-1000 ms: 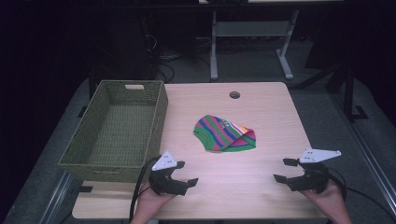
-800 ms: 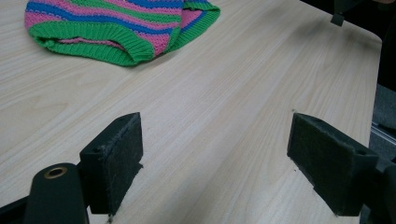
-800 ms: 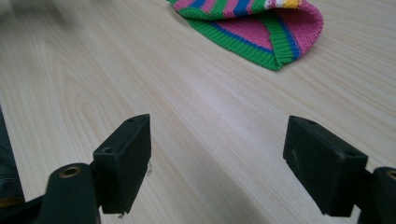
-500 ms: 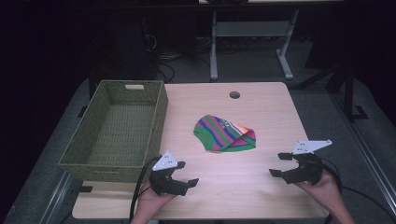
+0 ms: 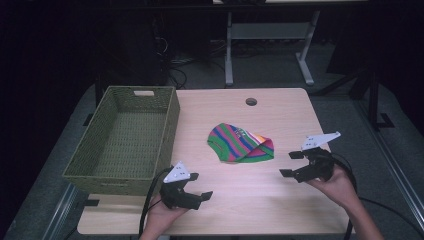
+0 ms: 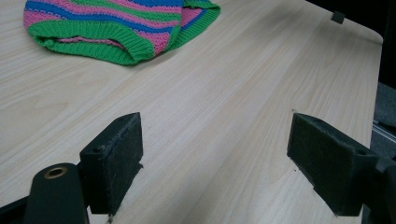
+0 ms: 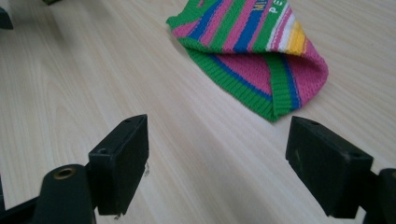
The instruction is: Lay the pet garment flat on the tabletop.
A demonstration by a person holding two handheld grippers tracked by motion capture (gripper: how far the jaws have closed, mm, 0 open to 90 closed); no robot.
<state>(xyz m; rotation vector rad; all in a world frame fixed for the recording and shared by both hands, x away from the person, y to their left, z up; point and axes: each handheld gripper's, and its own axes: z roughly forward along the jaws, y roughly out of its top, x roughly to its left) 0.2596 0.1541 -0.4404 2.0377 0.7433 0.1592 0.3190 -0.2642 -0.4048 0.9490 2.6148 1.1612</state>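
A striped knit hat (image 5: pixel 241 144) in green, pink and blue lies flat in the middle of the wooden table (image 5: pixel 235 200). My right gripper (image 5: pixel 290 164) hovers open just right of it, jaws pointing at the hat's folded edge (image 7: pixel 275 88). My left gripper (image 5: pixel 200 186) rests open near the table's front edge, below and left of the hat (image 6: pixel 116 28). Nothing sits between either pair of jaws.
A green woven basket (image 5: pixel 100 167) stands empty along the table's left side, next to my left gripper. A round cable hole (image 5: pixel 251 101) sits near the table's far edge. Dark floor, cables and a desk frame lie beyond.
My right gripper has moved up and left, closer to the hat's right edge. The left gripper and the hat have stayed where they were.
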